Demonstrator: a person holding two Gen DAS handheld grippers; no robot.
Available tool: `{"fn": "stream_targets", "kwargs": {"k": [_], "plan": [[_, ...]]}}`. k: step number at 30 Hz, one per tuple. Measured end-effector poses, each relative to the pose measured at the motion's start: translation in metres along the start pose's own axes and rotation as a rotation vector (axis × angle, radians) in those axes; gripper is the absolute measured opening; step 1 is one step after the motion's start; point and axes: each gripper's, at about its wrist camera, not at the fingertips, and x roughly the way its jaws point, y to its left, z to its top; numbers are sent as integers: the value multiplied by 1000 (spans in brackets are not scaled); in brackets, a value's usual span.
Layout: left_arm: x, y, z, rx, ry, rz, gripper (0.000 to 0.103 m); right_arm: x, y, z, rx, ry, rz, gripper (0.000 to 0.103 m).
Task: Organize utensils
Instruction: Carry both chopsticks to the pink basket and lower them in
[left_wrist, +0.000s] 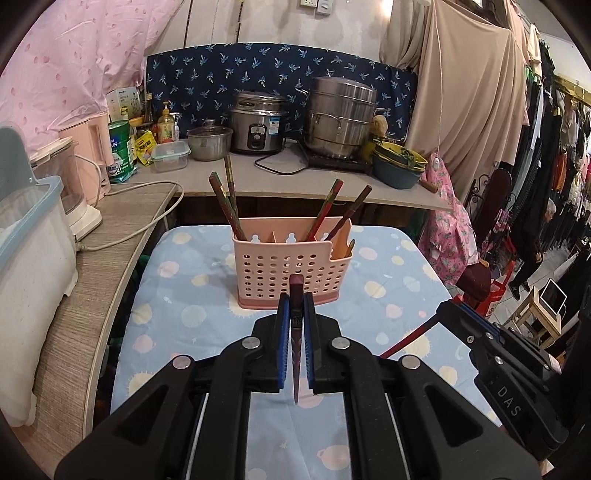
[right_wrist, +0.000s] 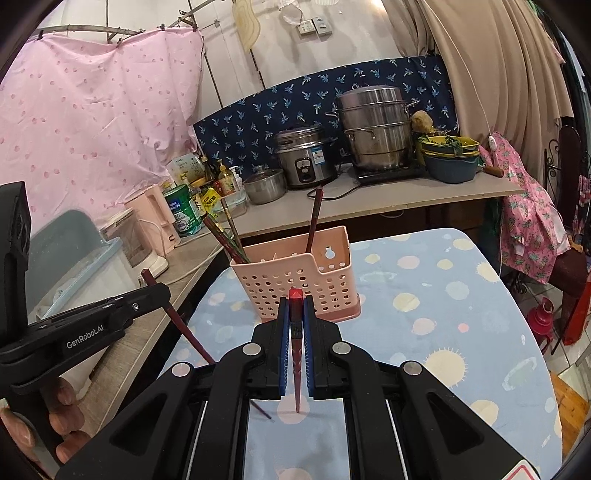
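A pink perforated utensil basket (left_wrist: 291, 267) stands on the blue dotted tablecloth (left_wrist: 192, 295); it also shows in the right wrist view (right_wrist: 295, 280). Several dark red chopsticks (left_wrist: 223, 205) lean inside it, some at the left end, others (left_wrist: 347, 210) at the right. My left gripper (left_wrist: 296, 299) is shut on a dark red chopstick (left_wrist: 296, 332), held upright just in front of the basket. My right gripper (right_wrist: 296, 304) is shut on another red chopstick (right_wrist: 296, 350), also upright in front of the basket. Each gripper shows in the other's view: the right one (left_wrist: 432, 325) and the left one (right_wrist: 155, 291).
Behind the table a counter (left_wrist: 295, 177) holds a rice cooker (left_wrist: 256, 123), a steel steamer pot (left_wrist: 341, 118), a small pot (left_wrist: 208, 142), bowls (left_wrist: 397, 164), bottles and tins. A side shelf (left_wrist: 92, 258) at left holds a white bin and kettle. Clothes racks (left_wrist: 546, 184) stand at right.
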Motion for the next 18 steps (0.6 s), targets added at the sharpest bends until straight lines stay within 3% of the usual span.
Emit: {"fn": "stream_targets", "kwargs": {"k": [9, 18], "plan": [[-3, 7, 37, -34, -55, -13, 7, 4, 2, 37, 15, -60, 25, 7], [-18, 14, 98, -57, -182, -1, 7, 9, -1, 99, 54, -153, 68, 7]]}}
